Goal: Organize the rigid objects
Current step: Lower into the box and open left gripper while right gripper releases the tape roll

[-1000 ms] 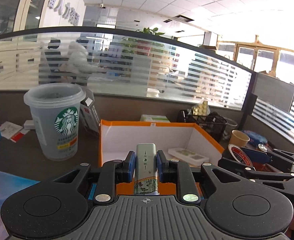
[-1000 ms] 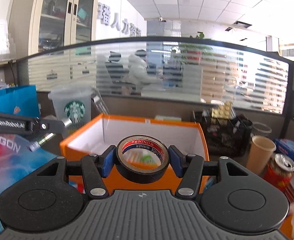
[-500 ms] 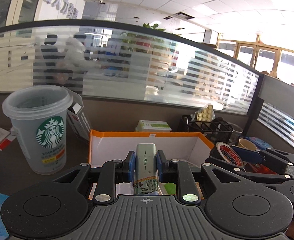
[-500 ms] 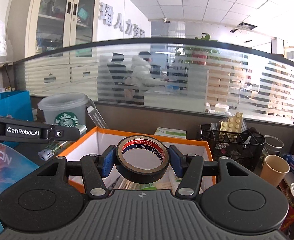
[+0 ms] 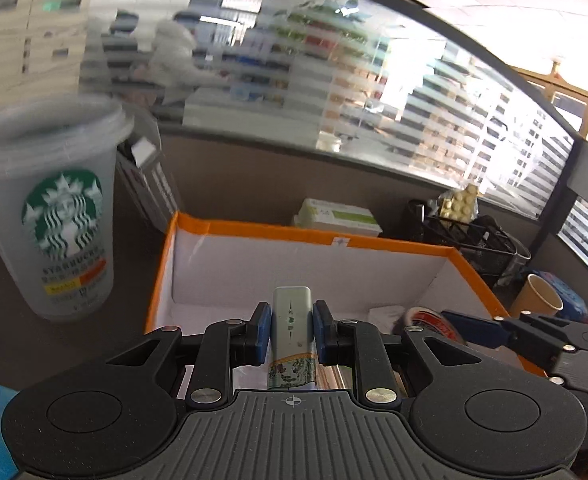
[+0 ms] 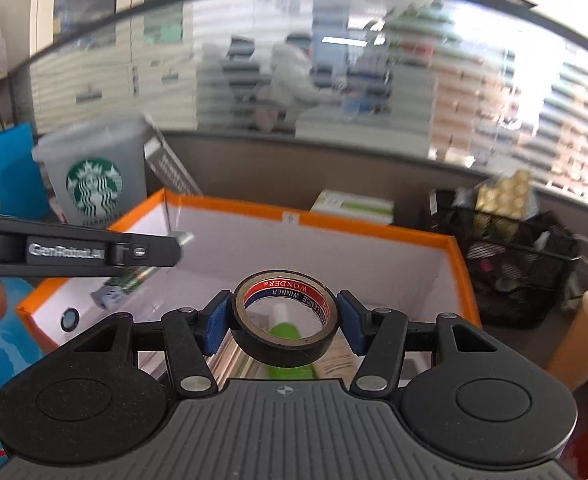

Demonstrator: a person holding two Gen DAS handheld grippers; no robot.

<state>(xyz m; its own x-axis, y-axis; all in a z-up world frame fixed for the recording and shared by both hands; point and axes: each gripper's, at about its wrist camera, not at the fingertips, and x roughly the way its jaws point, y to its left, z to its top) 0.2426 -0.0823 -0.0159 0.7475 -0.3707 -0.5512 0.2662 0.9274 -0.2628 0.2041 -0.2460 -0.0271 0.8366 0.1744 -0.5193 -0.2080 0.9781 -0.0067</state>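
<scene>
Both tools now over the orange-rimmed cardboard box (image 5: 394, 245), up from its front edge. Left gripper (image 5: 291, 331) clamps the slim silver tin (image 5: 291, 322); right gripper (image 6: 284, 321) clamps the black tape roll (image 6: 285, 317). Ready to drop.

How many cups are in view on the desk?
2. A Starbucks cup stands left of the orange box. A brown paper cup stands right of the box, near the black wire basket. More cups may be hidden behind the grippers.

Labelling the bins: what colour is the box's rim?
Orange, on the box; white inside. Clearest in the left wrist view.
</scene>
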